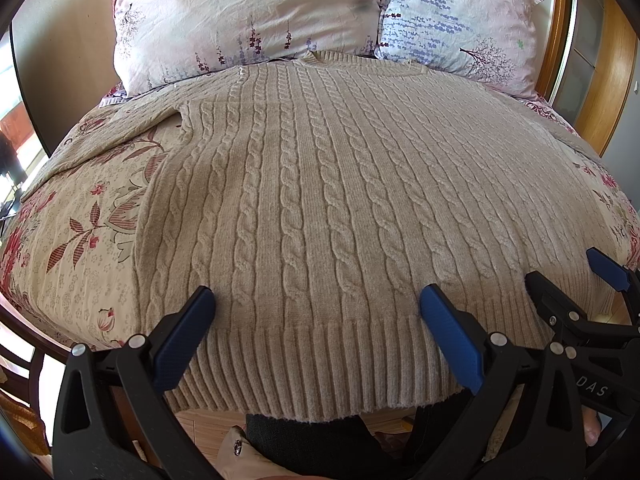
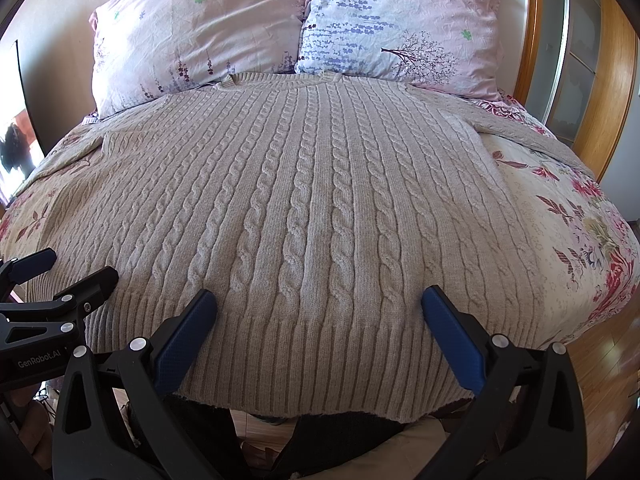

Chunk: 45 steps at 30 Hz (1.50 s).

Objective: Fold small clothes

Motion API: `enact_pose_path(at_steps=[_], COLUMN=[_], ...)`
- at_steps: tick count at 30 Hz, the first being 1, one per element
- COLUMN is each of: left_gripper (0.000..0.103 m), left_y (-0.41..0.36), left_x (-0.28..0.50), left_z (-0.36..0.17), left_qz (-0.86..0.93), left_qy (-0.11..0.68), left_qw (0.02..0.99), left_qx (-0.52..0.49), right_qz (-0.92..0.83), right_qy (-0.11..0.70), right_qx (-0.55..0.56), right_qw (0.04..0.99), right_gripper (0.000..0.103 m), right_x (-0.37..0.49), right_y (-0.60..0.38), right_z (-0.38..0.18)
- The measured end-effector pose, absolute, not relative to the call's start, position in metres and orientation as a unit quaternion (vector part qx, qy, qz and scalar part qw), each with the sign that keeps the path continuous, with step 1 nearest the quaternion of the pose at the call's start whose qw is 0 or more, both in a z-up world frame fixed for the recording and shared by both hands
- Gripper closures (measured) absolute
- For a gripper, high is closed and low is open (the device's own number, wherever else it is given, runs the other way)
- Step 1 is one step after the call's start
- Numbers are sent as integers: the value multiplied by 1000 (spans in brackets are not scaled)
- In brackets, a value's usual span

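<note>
A beige cable-knit sweater lies flat on the bed, collar toward the pillows, ribbed hem hanging over the near edge; it also fills the right wrist view. Its sleeves stretch out to both sides. My left gripper is open, its blue fingertips spread above the left part of the hem. My right gripper is open above the right part of the hem. Each gripper shows at the edge of the other's view: the right one, the left one. Neither holds any fabric.
Two floral pillows lean against the headboard behind the collar. A flowered bedspread covers the bed. Wooden floor shows at the right, wooden door frames beyond.
</note>
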<state>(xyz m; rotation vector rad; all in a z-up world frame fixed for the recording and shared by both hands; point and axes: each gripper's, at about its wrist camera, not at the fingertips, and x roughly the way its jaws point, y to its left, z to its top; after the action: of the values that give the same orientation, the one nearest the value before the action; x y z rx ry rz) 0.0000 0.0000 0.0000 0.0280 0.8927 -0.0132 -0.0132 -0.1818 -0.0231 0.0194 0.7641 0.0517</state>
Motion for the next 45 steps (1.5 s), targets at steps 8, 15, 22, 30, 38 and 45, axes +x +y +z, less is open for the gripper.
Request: enact_pose_path(at_steps=[8, 15, 22, 30, 38, 45], left_gripper=[2, 2, 2, 2, 2, 2], left_y=[0, 0, 0, 0, 0, -3], left_x=[0, 0, 0, 0, 0, 0], left_z=[0, 0, 0, 0, 0, 2], left_qz=[-6, -7, -6, -7, -6, -4], left_qy=[432, 432, 432, 432, 432, 437], left_qw=[902, 902, 902, 902, 902, 899], left_qx=[14, 14, 13, 13, 13, 14], right_qz=[25, 25, 25, 25, 25, 27], right_qy=[373, 373, 373, 374, 375, 383], right_qx=[9, 9, 9, 9, 9, 7], right_qw=[928, 928, 927, 927, 927, 923], right_gripper=[1, 1, 1, 1, 1, 1], right_x=[-13, -13, -13, -13, -12, -10], right_y=[-182, -182, -182, -182, -181, -182], right_z=[-23, -23, -23, -23, -23, -21])
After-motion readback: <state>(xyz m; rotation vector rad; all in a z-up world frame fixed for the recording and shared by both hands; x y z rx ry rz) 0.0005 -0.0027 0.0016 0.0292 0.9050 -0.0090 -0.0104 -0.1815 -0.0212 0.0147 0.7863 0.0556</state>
